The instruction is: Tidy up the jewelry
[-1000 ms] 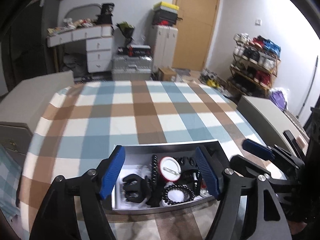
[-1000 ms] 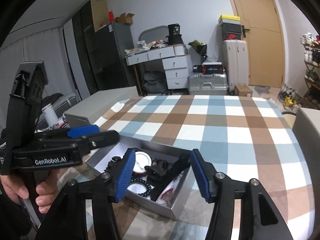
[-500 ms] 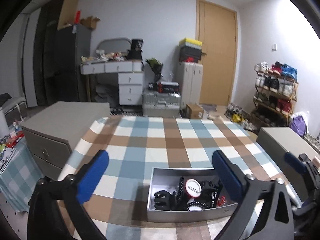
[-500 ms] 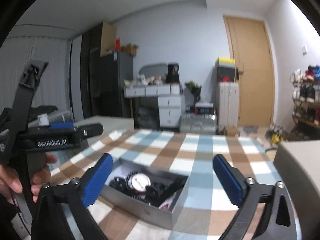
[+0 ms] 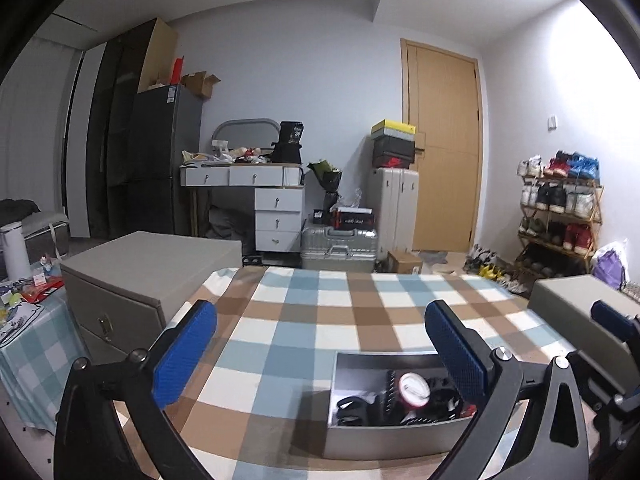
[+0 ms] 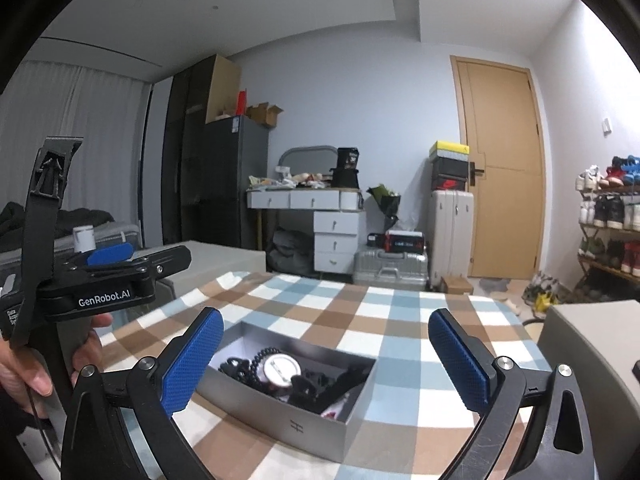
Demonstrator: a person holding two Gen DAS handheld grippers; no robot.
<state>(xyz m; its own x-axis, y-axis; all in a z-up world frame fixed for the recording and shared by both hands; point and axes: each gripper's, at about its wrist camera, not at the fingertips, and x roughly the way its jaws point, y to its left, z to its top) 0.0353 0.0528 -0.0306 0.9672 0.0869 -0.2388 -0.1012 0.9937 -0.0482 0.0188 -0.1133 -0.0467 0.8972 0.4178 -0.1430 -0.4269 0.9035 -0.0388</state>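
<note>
Jewelry heaped in open grey box, lower centre of right view, lower right of left view, on checked tablecloth. Bead strand, round white badge, black clips mixed together. Left gripper spread wide, empty, raised above cloth. Right gripper likewise wide apart, holding nothing. Fits both sorting about to start and pieces already gathered in; step unclear. Box long axis runs lower right to upper left in right view, across frame in left view.
</note>
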